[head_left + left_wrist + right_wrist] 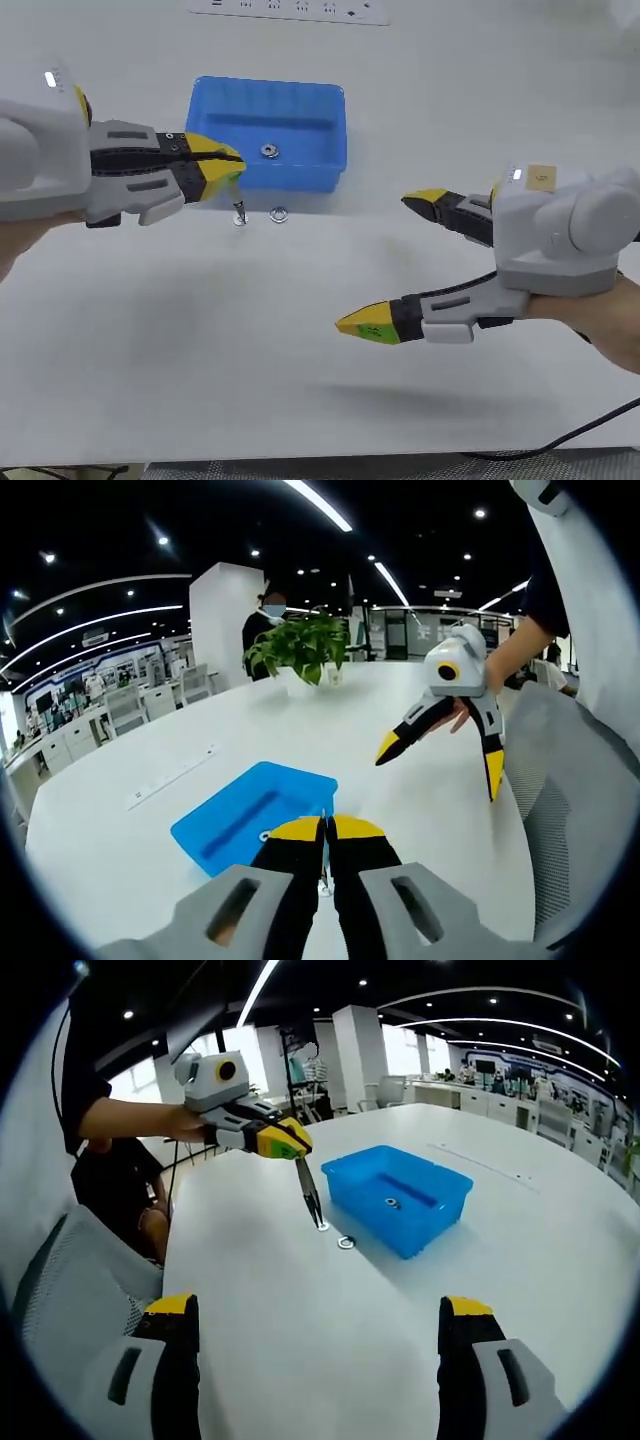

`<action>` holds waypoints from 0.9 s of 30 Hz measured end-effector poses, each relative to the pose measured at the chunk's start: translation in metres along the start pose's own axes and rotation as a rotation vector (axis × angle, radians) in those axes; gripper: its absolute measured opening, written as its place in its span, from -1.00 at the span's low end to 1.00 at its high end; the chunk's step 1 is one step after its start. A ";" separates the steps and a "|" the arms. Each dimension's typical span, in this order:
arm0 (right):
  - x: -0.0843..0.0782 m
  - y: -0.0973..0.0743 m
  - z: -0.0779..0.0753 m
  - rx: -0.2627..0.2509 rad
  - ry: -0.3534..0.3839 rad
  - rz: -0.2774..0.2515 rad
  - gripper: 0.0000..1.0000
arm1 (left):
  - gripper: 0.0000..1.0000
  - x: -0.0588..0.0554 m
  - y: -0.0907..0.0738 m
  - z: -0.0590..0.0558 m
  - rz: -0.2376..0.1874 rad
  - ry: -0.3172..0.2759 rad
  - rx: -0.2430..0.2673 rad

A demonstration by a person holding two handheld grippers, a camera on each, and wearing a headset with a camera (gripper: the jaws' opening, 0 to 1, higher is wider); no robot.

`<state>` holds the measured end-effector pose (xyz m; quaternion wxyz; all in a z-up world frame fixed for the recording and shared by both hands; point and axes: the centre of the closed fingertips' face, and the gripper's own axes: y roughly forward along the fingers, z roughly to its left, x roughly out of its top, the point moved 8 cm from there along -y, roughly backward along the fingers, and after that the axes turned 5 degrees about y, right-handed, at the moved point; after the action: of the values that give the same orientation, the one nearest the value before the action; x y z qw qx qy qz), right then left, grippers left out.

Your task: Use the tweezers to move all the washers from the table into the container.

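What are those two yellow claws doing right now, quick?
Left gripper: shut on the tweezers, which point downward.
Right gripper: open, holding nothing.

In the head view the left gripper point(236, 166) covers the near left corner of the container point(300, 172) and the upper part of the tweezers point(239, 207). Whether their tips pinch the washer point(240, 220) beneath them is too small to tell in any view

No legible text anywhere, the tan label point(540, 177) on the right gripper point(372, 262) too small to read
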<state>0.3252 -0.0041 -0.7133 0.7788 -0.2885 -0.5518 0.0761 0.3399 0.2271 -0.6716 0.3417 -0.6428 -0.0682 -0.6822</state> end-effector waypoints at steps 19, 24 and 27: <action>0.002 0.005 0.005 0.018 0.019 -0.008 1.00 | -0.90 -0.001 0.003 -0.003 0.038 0.034 -0.034; 0.009 0.017 0.009 0.067 0.000 0.004 1.00 | -0.90 -0.001 0.003 0.000 0.063 0.021 -0.042; 0.015 0.026 0.009 0.095 -0.015 0.013 0.96 | -0.90 -0.001 0.001 0.000 0.081 0.032 -0.054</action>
<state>0.3279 0.0272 -0.7126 0.7871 -0.2542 -0.5512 0.1096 0.3406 0.2264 -0.6730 0.3526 -0.6432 -0.0180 -0.6794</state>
